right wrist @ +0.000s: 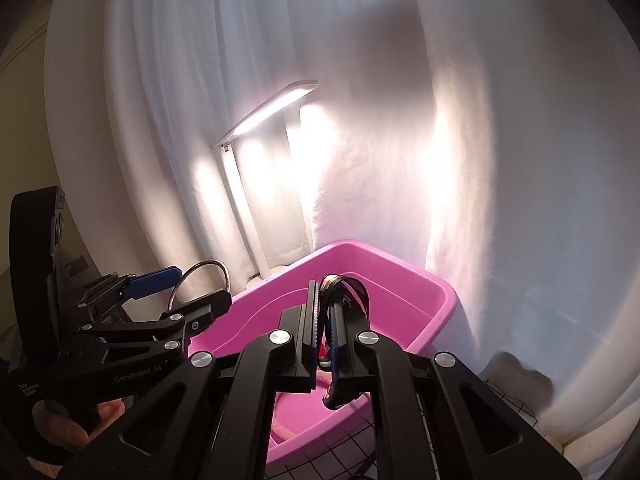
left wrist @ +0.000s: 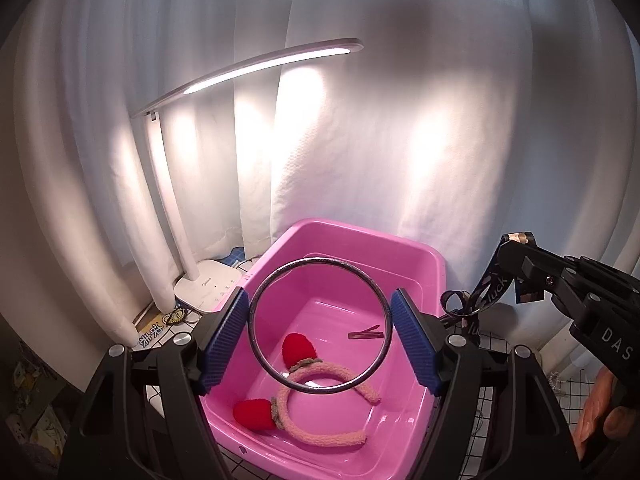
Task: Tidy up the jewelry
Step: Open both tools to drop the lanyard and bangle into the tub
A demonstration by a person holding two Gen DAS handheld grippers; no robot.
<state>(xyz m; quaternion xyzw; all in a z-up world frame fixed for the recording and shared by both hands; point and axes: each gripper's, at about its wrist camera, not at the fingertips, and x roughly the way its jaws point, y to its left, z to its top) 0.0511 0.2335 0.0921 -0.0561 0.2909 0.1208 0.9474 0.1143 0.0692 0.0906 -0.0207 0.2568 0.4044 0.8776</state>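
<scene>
My left gripper (left wrist: 320, 330) is shut on a dark metal bangle (left wrist: 256, 300), held upright above the pink plastic bin (left wrist: 360, 240). In the bin lie a pink fuzzy headband (left wrist: 320, 436) with two red ears and a metal hair clip (left wrist: 365, 333). My right gripper (right wrist: 325, 320) is shut on a black printed lanyard strap (right wrist: 356, 292) over the bin's (right wrist: 400, 268) right side. The right gripper (left wrist: 520, 258) shows at right in the left view, the strap (left wrist: 486, 294) hanging from it. The left gripper (right wrist: 196, 286) and bangle (right wrist: 200, 270) show at left in the right view.
A lit white desk lamp (left wrist: 208, 284) stands behind the bin at left, also in the right view (right wrist: 276, 108). White curtains (left wrist: 400, 140) hang close behind. The bin sits on a white cloth with a black grid (left wrist: 496, 404). Stickers and cards (left wrist: 160, 324) lie by the lamp base.
</scene>
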